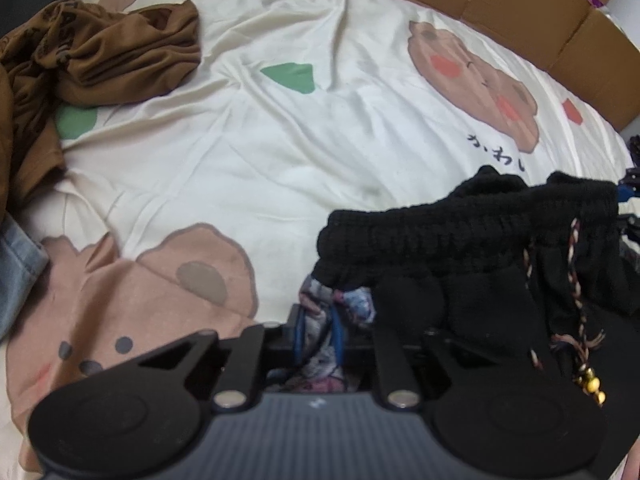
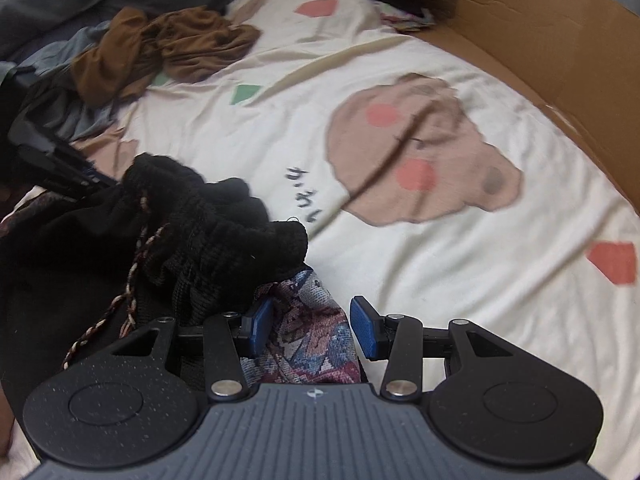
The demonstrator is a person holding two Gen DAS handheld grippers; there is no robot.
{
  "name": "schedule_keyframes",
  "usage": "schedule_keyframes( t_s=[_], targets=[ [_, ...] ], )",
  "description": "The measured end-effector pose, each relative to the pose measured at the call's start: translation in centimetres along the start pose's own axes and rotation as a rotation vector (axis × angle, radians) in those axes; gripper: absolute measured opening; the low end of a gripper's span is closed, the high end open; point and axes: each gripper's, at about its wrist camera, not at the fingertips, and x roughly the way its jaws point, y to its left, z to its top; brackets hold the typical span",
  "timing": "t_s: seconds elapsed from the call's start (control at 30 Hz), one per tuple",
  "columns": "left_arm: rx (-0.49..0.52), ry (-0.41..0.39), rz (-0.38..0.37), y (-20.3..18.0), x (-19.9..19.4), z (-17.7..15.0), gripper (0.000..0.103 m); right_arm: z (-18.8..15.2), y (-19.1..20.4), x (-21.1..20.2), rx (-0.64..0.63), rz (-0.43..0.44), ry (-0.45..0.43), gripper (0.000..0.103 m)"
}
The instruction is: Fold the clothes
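- A bedsheet (image 1: pixel 248 152) in cream, printed with brown bear faces and red and green shapes, fills both views.
- In the left wrist view, the left gripper (image 1: pixel 320 332) sits at 6 o'clock, its jaws drawn nearly together and clenched on patterned cloth (image 1: pixel 320 312) that bunches between them.
- A black garment (image 1: pixel 472 240) with a ribbed elastic waistband hangs at 4 o'clock, draped over the gripper's right side; a braided cord (image 1: pixel 576 280) with yellow beads dangles beside it.
- A crumpled brown garment (image 1: pixel 112 52) lies at 10 o'clock, well apart from the gripper.
- A cardboard wall (image 1: pixel 520 12) runs along the sheet's edge at 1 o'clock.
- In the right wrist view, the right gripper (image 2: pixel 312 328) at 6 o'clock has its blue pads (image 2: pixel 366 328) standing apart, released; the patterned cloth lies between them, and I cannot tell whether it touches either pad.
- The black garment is heaped at 8 o'clock, just beside the left pad.
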Motion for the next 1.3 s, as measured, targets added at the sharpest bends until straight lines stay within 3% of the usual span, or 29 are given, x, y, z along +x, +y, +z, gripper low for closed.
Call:
schedule_keyframes(
  t_s=[0.37,0.4,0.43,0.47,0.53,0.97,1.3],
  targets=[
    [0.034,-0.020,-0.017,-0.1,0.5,0.3,0.018,0.3,2.1,2.1,-0.097,0.106,0.024,0.049],
    [0.041,-0.026,-0.018,-0.2,0.4,0.3,0.017,0.1,2.3,2.1,-0.111,0.103,0.018,0.042],
    [0.048,-0.032,-0.018,-0.3,0.4,0.3,0.016,0.0,2.4,2.2,-0.120,0.101,0.020,0.023],
    [0.060,-0.037,-0.016,-0.4,0.3,0.2,0.012,-0.1,2.5,2.2,-0.128,0.099,0.022,0.013],
    [0.067,-0.050,-0.009,-0.4,0.0,0.2,0.007,-0.2,2.6,1.8,-0.137,0.084,0.019,0.002],
    [0.081,-0.259,0.129,0.3,-5.7,1.2,0.003,-1.2,-1.7,-3.7,-0.043,-0.185,-0.076,0.000],
    [0.147,-0.368,0.114,-2.2,-5.9,3.5,0.002,-1.4,-4.3,-5.4,0.045,-0.340,-0.110,0.000]
  ],
)
